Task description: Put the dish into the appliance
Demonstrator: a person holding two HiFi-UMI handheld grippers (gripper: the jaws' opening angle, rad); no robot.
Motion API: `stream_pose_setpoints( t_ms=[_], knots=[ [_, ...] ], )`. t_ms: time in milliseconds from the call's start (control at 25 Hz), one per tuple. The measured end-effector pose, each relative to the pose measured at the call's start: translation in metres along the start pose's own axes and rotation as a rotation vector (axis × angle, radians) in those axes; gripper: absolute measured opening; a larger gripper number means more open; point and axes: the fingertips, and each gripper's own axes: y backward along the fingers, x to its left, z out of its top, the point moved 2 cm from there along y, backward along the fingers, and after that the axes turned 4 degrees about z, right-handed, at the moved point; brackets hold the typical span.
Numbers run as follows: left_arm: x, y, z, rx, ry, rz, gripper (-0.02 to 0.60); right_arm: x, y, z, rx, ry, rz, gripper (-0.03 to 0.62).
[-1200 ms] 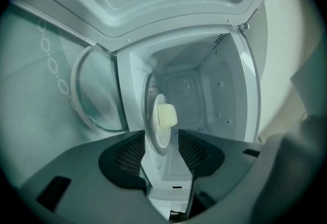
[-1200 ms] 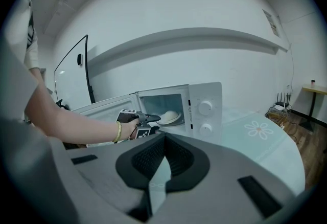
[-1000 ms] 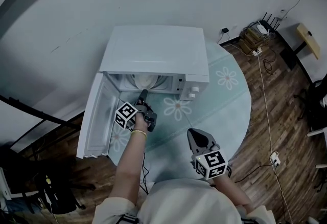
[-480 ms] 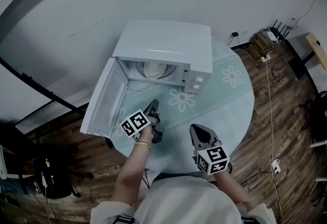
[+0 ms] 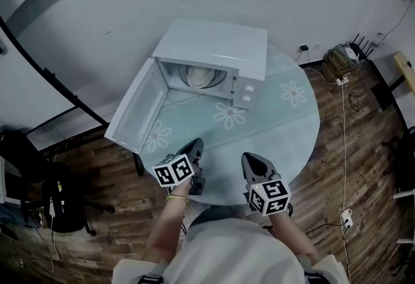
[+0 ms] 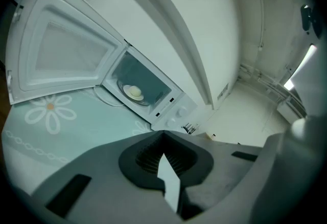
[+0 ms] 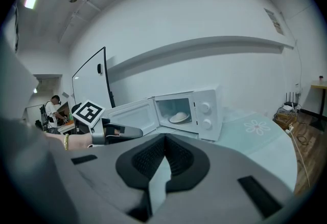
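Wood-plank floor surrounds a round worktop covered by a pale green cloth with daisy prints. Nearest the person, over the worktop's front edge, the left tool and the right tool are held side by side, apart from each other. Each has its jaws pressed together with nothing between them. Farther back on the worktop stands a white microwave, its door swung wide open to the left. The dish, pale and rounded, sits inside the microwave's cavity, well apart from both tools. Beyond it rises a plain white wall.
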Motion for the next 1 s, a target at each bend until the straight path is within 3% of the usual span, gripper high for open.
stream_pose_setpoints(
  t_ms=[440, 1000],
  knots=[
    [-0.057, 0.074, -0.072, 0.013, -0.126, 0.045, 0.009, 0.016, 0.064, -0.016, -0.012, 0.01, 0.075, 0.005],
    [-0.099, 0.141, -0.135, -0.011, -0.088, 0.07, 0.009, 0.039, 0.136, -0.043, -0.023, 0.023, 0.148, 0.005]
  ],
)
